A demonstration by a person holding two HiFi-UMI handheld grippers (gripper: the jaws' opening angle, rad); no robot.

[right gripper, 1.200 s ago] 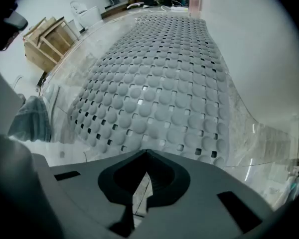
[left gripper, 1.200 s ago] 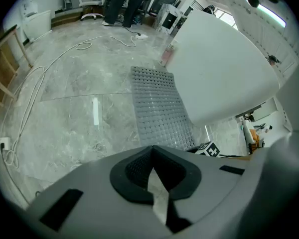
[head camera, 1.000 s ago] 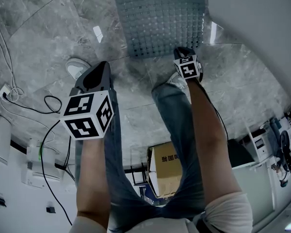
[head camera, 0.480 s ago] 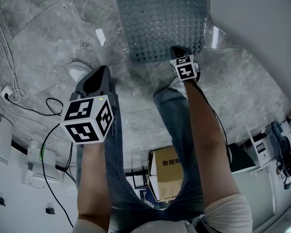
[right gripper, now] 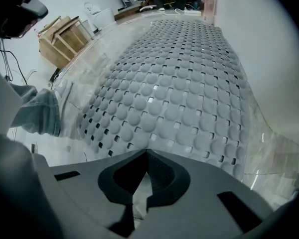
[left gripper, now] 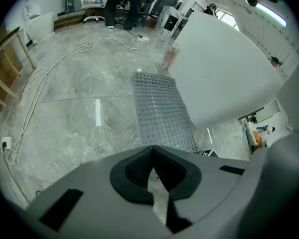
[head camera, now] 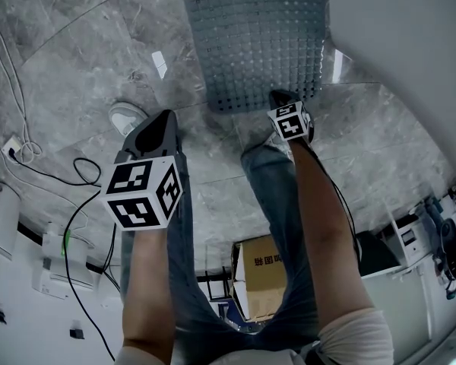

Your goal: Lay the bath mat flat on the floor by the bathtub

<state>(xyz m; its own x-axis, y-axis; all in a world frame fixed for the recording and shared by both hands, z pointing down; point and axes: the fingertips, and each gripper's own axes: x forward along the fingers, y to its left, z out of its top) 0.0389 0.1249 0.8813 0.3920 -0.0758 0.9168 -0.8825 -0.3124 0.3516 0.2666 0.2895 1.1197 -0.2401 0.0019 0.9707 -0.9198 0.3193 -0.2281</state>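
The grey bath mat (head camera: 258, 36), studded and perforated, lies spread flat on the marble floor alongside the white bathtub (head camera: 410, 29). My right gripper (head camera: 280, 97) points down at the mat's near right corner, jaws shut with nothing between them. In the right gripper view the mat (right gripper: 174, 83) fills the frame just beyond the shut right gripper (right gripper: 147, 158). My left gripper (head camera: 153, 124) hangs shut and empty over bare floor, left of the mat's near edge. The left gripper view shows the mat (left gripper: 162, 111) beside the tub (left gripper: 224, 68), ahead of the shut left gripper (left gripper: 152, 166).
The person's jeans legs and a white shoe (head camera: 125, 116) stand just behind the mat. Cables (head camera: 30, 150) trail over the floor at left. A cardboard box (head camera: 262, 276) sits behind the legs. A pink bottle (left gripper: 168, 59) stands at the mat's far end.
My right gripper has shifted slightly at the mat's near edge. The left gripper has stayed where it was. The mat lies as before.
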